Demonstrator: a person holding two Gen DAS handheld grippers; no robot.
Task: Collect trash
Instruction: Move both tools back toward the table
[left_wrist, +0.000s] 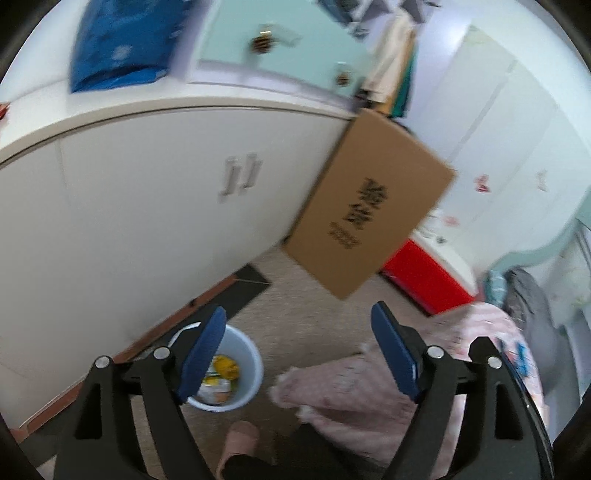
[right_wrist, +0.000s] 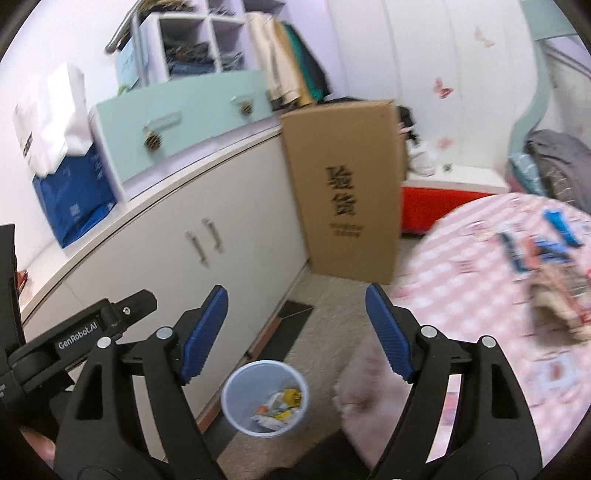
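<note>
Right wrist: cardboard box beside cabinet.

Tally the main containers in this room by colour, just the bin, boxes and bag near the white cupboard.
Pale blue: 1, the trash bin
Brown: 1, the cardboard box
Red: 1, the red box
Dark blue: 1, the blue bag
Total: 4
</note>
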